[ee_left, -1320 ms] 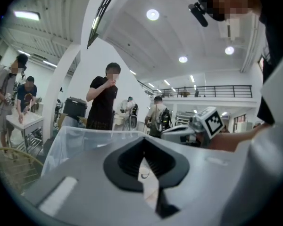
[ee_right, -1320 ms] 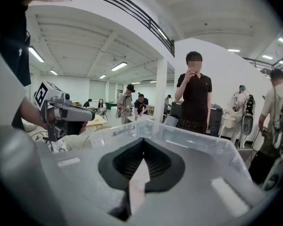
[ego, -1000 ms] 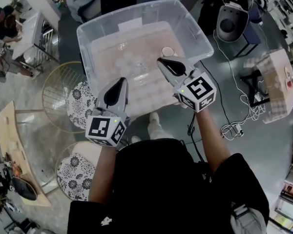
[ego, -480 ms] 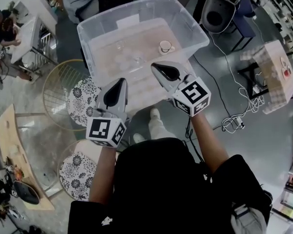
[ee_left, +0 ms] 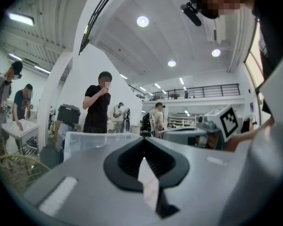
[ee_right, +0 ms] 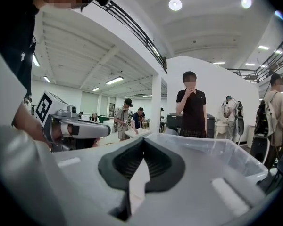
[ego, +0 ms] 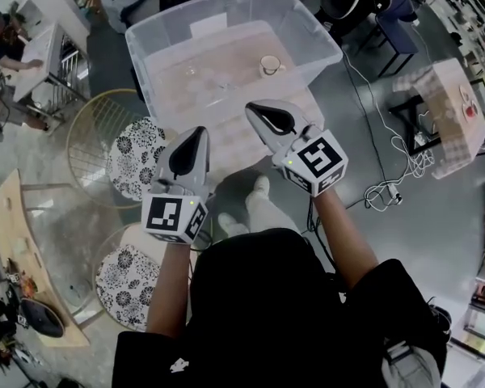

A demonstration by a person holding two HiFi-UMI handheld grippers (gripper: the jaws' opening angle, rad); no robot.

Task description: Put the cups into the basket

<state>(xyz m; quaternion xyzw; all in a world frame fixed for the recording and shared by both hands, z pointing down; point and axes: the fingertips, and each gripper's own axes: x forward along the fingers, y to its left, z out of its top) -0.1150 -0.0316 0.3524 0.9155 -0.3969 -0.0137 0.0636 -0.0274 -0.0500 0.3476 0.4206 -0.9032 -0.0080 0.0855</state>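
Left gripper (ego: pixel 199 131) is at lower centre of the head view. Its jaws are closed tip to tip and hold nothing. Right gripper (ego: pixel 251 108), just beside it to the right, is likewise fully closed and empty. Both point toward the basket (ego: pixel 138 67), a clear plastic bin at upper centre. One pale cup (ego: pixel 268 65) stands upright inside the bin, right of its middle. Faint clear shapes (ego: pixel 197 73) left of the cup are possibly glass cups; the view is too poor to confirm.

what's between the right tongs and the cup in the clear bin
Only a bare stretch of the clear bin floor lies between the right tongs and the cup, seen in the head view.
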